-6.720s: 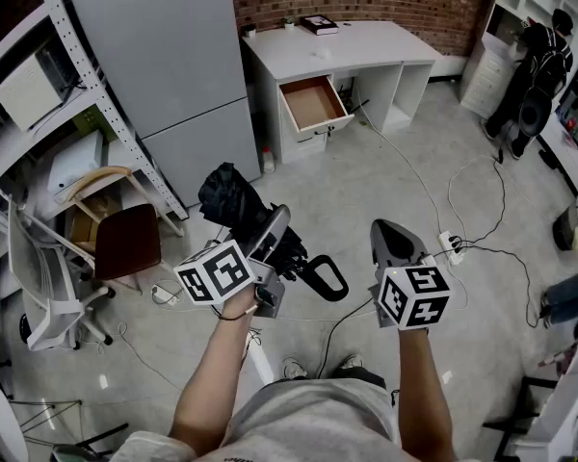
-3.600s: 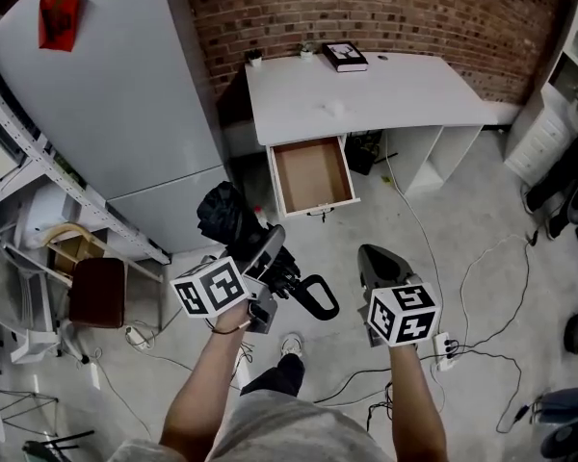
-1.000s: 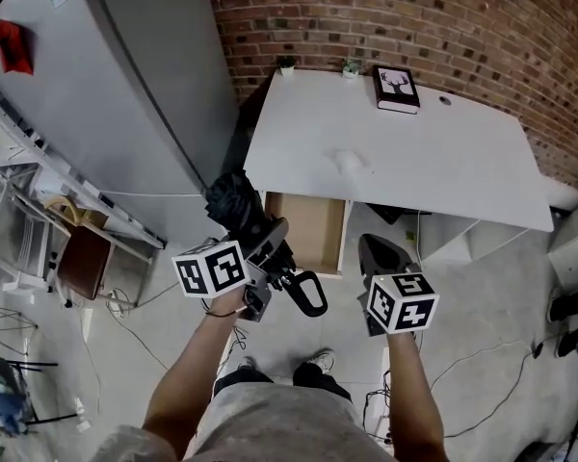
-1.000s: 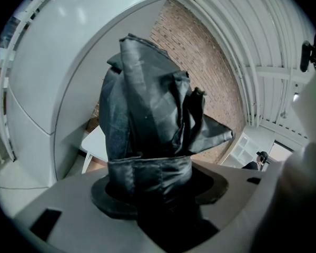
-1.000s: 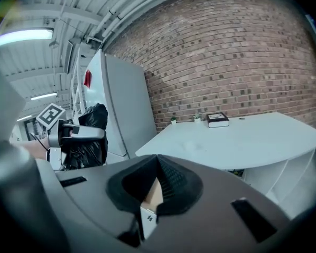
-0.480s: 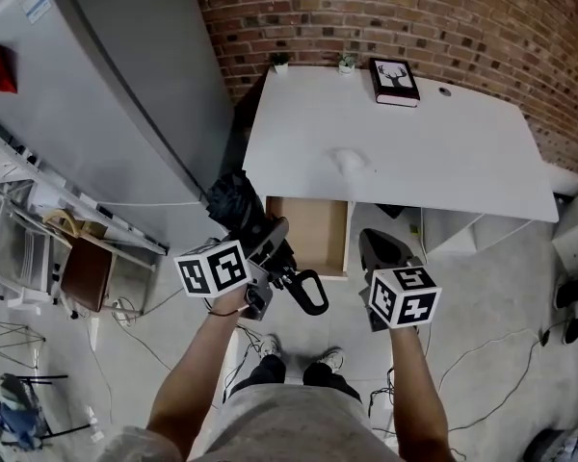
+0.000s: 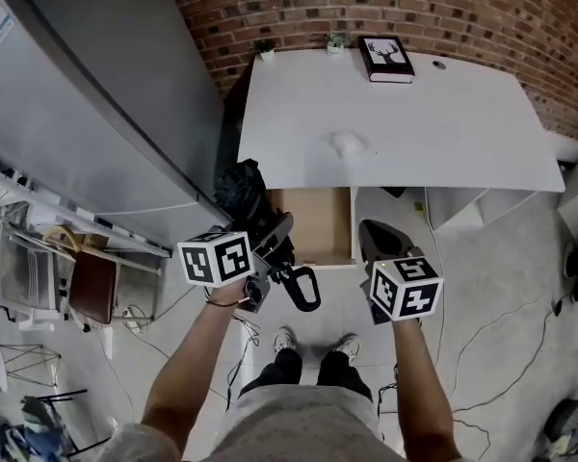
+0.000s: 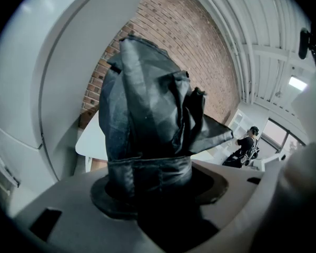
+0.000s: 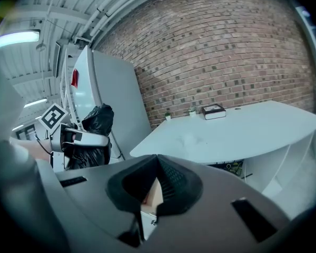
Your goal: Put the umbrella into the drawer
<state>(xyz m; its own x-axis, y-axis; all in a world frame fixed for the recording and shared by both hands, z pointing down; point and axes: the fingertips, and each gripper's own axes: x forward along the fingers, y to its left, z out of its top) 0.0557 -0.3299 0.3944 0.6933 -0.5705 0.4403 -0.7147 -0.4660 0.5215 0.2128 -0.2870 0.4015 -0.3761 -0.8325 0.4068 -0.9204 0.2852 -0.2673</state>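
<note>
My left gripper (image 7: pixel 273 235) is shut on a black folded umbrella (image 7: pixel 243 190). The bunched canopy sticks out ahead of the jaws, and the hooked handle (image 7: pixel 300 291) hangs behind them. In the left gripper view the umbrella (image 8: pixel 147 115) fills the space between the jaws of the left gripper (image 8: pixel 147 186). The open drawer (image 7: pixel 318 223), with a bare brown bottom, juts from under the white desk (image 7: pixel 395 114), just ahead and between both grippers. My right gripper (image 7: pixel 378 242) holds nothing, its jaws closed together to the right of the drawer. In the right gripper view the right gripper (image 9: pixel 157 186) shows the umbrella (image 9: pixel 95 123) to its left.
A book (image 7: pixel 384 58) and two small plants (image 7: pixel 265 49) stand at the desk's back edge against the brick wall. A tall grey cabinet (image 7: pixel 87 94) rises at the left, close to the drawer. A brown chair (image 7: pixel 91 285) and shelving stand lower left. Cables lie on the floor.
The person has stepped closer to the desk, so the drawer now lies right ahead of both grippers. Both grippers have sunk slightly. The umbrella stays in the left gripper's hold.
</note>
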